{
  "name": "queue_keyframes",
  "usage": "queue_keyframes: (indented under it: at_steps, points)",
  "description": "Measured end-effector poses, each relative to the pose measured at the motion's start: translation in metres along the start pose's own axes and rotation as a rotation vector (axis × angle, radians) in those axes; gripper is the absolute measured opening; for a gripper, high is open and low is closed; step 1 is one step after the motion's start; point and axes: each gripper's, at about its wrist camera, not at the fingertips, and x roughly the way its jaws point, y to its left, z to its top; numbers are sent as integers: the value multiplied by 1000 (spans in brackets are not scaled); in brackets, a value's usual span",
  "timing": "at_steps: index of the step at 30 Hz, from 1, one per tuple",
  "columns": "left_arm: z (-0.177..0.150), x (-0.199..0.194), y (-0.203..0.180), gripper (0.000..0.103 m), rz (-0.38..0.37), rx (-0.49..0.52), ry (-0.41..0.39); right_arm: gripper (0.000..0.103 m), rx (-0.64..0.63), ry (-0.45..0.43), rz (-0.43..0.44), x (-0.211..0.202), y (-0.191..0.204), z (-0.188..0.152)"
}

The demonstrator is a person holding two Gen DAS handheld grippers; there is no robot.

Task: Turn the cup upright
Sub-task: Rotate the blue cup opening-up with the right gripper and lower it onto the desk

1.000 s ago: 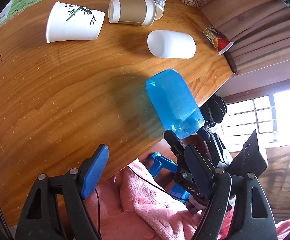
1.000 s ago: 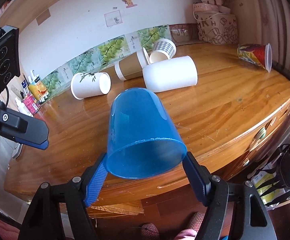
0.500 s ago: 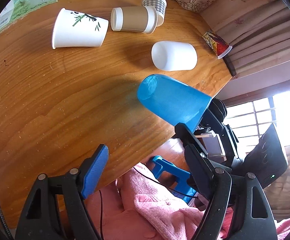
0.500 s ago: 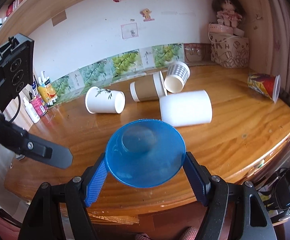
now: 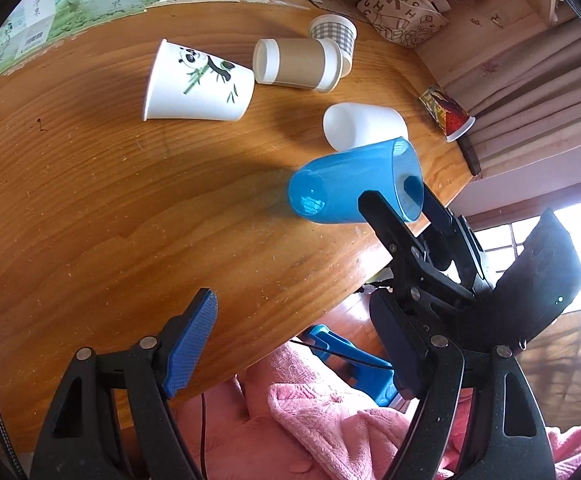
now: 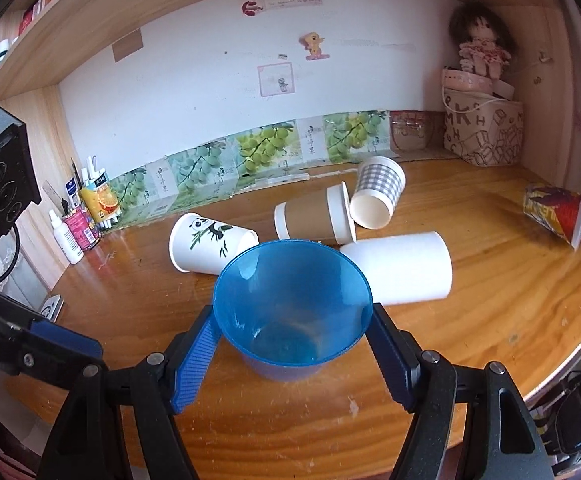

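My right gripper (image 6: pixel 292 340) is shut on a translucent blue plastic cup (image 6: pixel 292 308), fingers pressing its sides near the rim. The cup's mouth faces up toward the camera and its base is close to the wooden table (image 6: pixel 490 320); I cannot tell if it touches. In the left wrist view the blue cup (image 5: pixel 350 184) is tilted above the table's near edge, held by the right gripper (image 5: pixel 406 204). My left gripper (image 5: pixel 302 344) is open and empty, off the table's front edge.
Several cups lie on their sides behind: a white cup (image 6: pixel 402 272), a panda-print cup (image 6: pixel 210 244), a brown-sleeved cup (image 6: pixel 314 216), a checked cup (image 6: pixel 378 192), and a red patterned cup (image 6: pixel 558 212) at far right. Bottles (image 6: pixel 78 224) stand at left. Pink cloth (image 5: pixel 330 420) lies below the table.
My right gripper has rotated the blue cup from mouth-down through sideways to mouth-up and lowered it toward the table. The left gripper stayed open and shifted slightly back.
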Motion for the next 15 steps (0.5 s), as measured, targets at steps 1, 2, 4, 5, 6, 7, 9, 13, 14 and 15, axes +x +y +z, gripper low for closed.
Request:
queue_keyframes:
  at_steps: [1, 2, 4, 5, 6, 7, 9, 13, 14, 15]
  points:
    - [0, -1, 2, 81, 3, -6, -4, 74, -9, 1, 3, 3, 1, 2]
    - [-1, -2, 3, 81, 4, -11, -8, 74, -16, 3, 7, 5, 3, 4]
    - [0, -4, 5, 81, 9, -22, -15, 73, -27, 12, 23, 10, 4, 6]
    - [0, -5, 6, 81, 11, -26, -19, 73, -31, 18, 32, 12, 4, 7]
    - [0, -6, 7, 81, 14, -31, -24, 73, -34, 26, 44, 14, 5, 7]
    - [1, -7, 7, 81, 20, -36, -29, 73, -36, 32, 53, 15, 6, 7]
    - [3, -7, 8, 81, 30, -44, -39, 73, -48, 51, 79, 18, 7, 6]
    - [8, -5, 11, 81, 36, -75, -59, 73, -113, 78, 101, 21, 13, 8]
    - [11, -4, 12, 81, 44, -86, -62, 73, -124, 86, 114, 21, 13, 9]
    - [13, -3, 12, 81, 53, -94, -65, 73, -131, 94, 125, 22, 12, 10]
